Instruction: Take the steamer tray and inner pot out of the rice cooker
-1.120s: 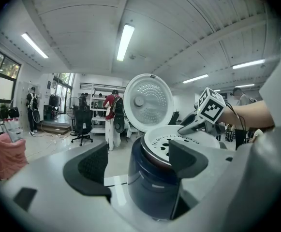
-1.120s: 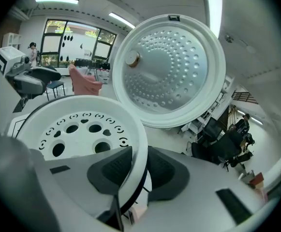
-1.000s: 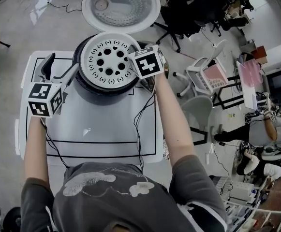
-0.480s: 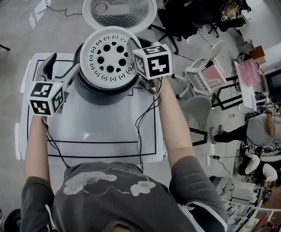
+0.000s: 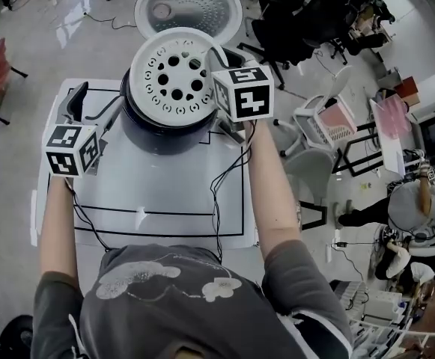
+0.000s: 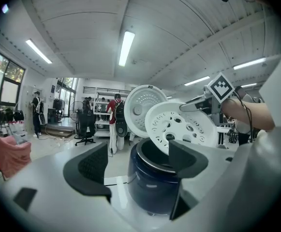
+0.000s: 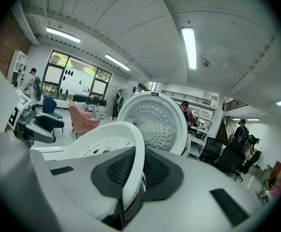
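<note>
The white perforated steamer tray (image 5: 176, 77) hangs tilted above the dark blue rice cooker (image 5: 161, 134), clear of its mouth. My right gripper (image 5: 221, 82) is shut on the tray's right rim; in the right gripper view the rim (image 7: 130, 144) is pinched between the pads (image 7: 155, 175). My left gripper (image 5: 93, 105) stands open just left of the cooker, and in its own view the cooker body (image 6: 152, 187) and the tray (image 6: 181, 127) show between its fingers (image 6: 89, 170). A grey inner rim (image 6: 147, 154) shows at the cooker's mouth. The tray hides the pot's inside from above.
The cooker's round lid (image 5: 189, 6) stands open behind it. The cooker sits at the far end of a white table (image 5: 157, 193) marked with a black outline. Office chairs (image 5: 318, 126) and a pink basket (image 5: 335, 118) crowd the floor at the right; people stand in the background.
My right gripper has risen with the steamer tray, lifting it out of the cooker and tilting it. The left gripper has stayed open beside the cooker, shifting only slightly.
</note>
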